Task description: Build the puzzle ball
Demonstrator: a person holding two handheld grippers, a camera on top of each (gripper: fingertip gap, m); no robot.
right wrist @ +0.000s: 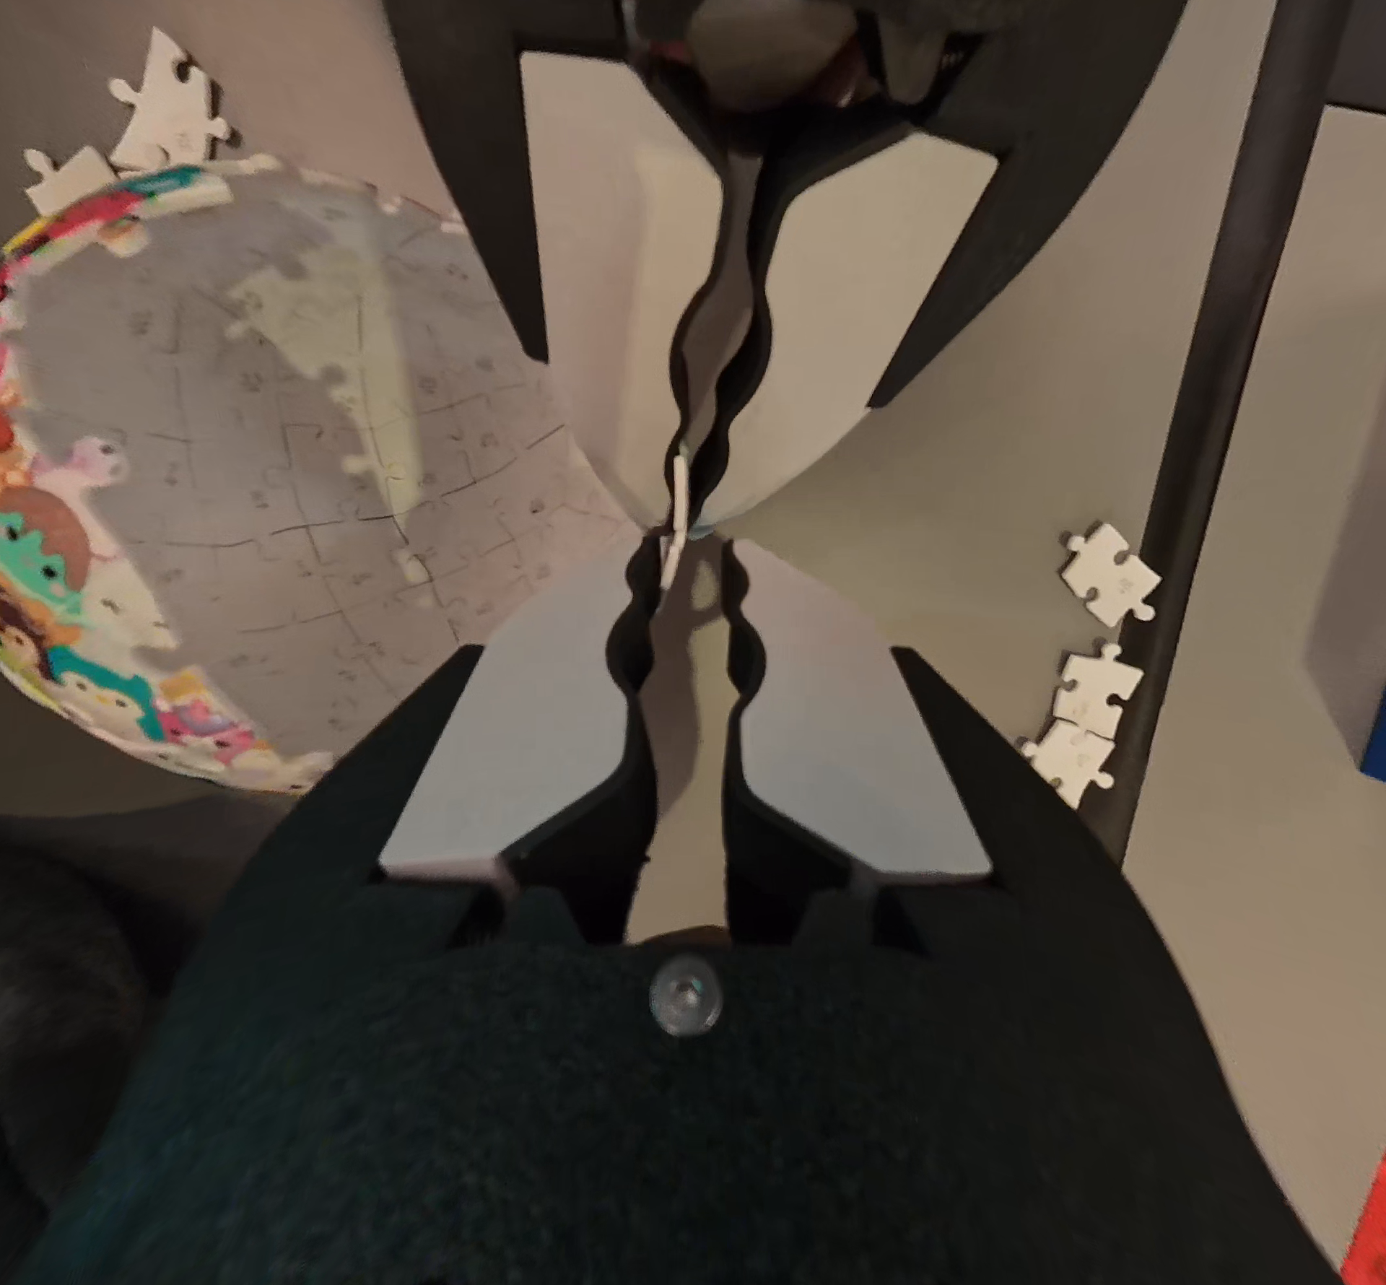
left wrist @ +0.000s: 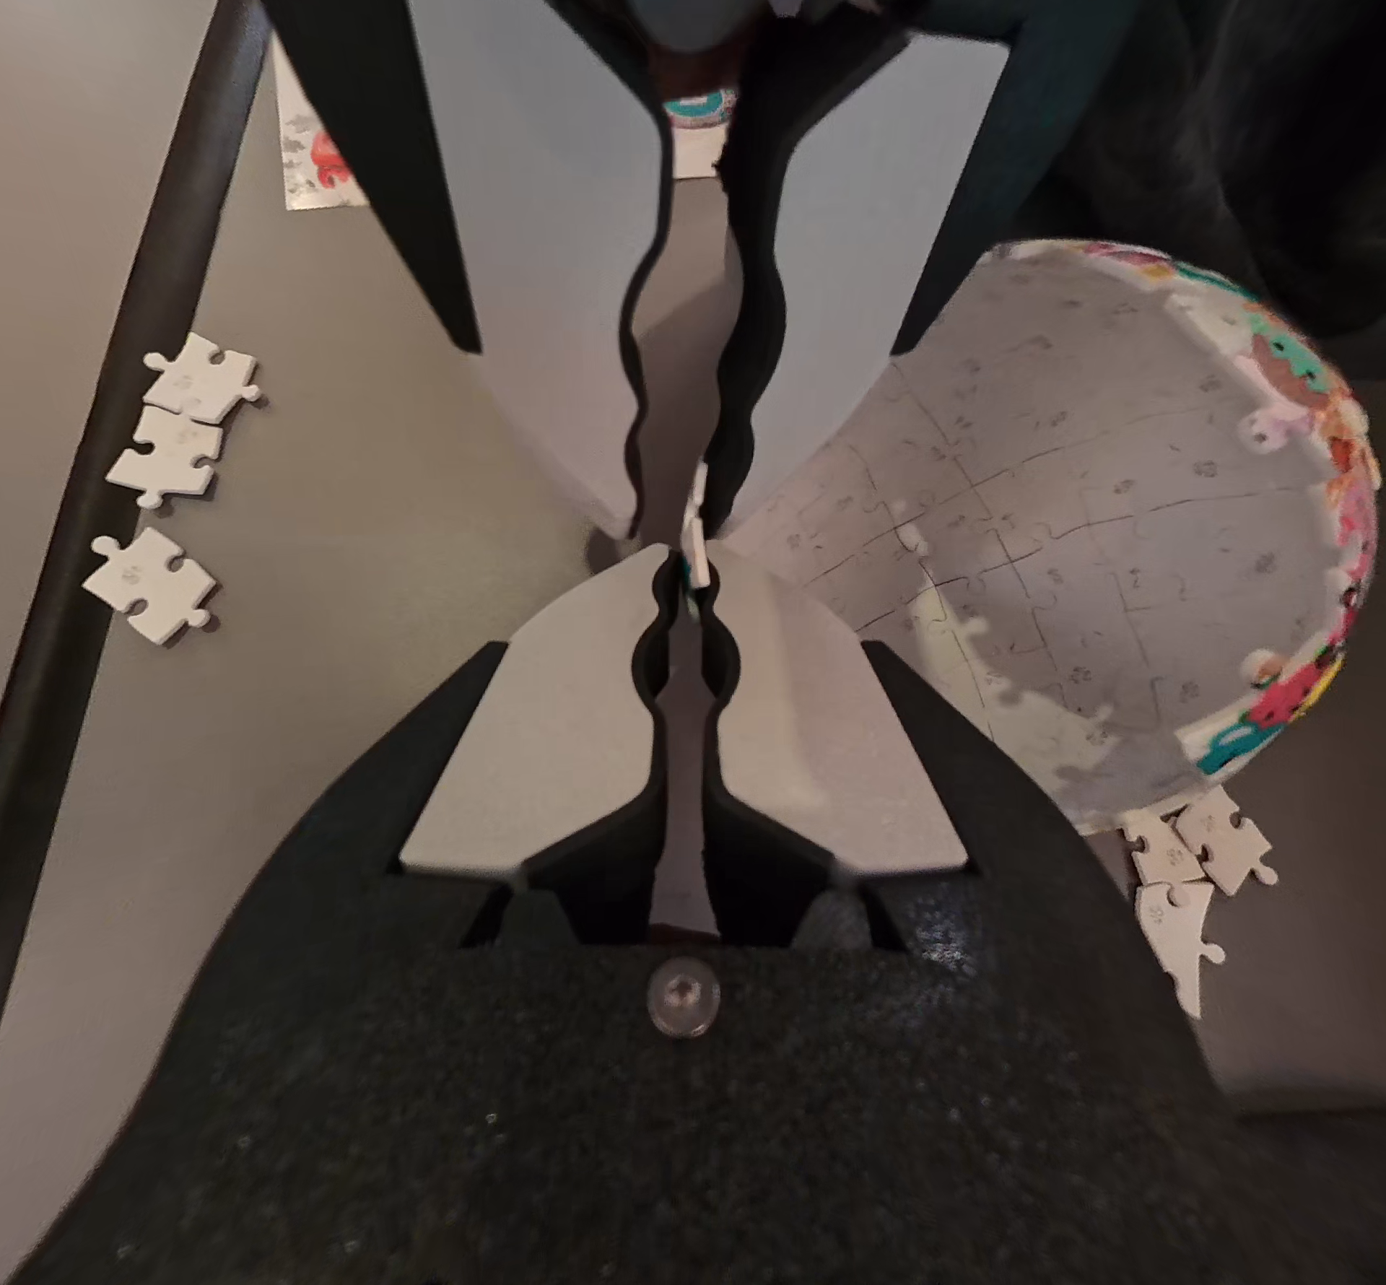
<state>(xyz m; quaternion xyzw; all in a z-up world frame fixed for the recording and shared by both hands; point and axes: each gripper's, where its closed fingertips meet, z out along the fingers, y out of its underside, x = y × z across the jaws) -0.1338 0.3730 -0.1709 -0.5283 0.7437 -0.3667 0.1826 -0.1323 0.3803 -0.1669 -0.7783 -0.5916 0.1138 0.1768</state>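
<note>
Left tongs (left wrist: 686, 563) sit nearest the lens in the left wrist view, tip to tip with the right tongs (left wrist: 701, 499) coming in from the far side. Both sets are nearly closed, and a small white puzzle piece (left wrist: 700, 548) stands on edge between the meeting tips. Right tongs look pinched on it. Left tips touch its lower end, but I cannot tell whether they actually grip.

Right wrist view mirrors this: right tongs (right wrist: 686, 559) near, left tongs (right wrist: 694, 499) opposite, same piece (right wrist: 679, 499) at the junction.

Half-built puzzle ball (left wrist: 1087, 536) lies on the grey tabletop (left wrist: 360, 499), just right of the left tongs, open side up, white numbered inside showing, nothing in it.

Only the left view shows a printed sheet (left wrist: 315, 161) far left behind the tongs, and three spare pieces (left wrist: 1192, 866) by the ball's near rim. Both views show three loose pieces (left wrist: 169, 484) along the tabletop's dark edge.
</note>
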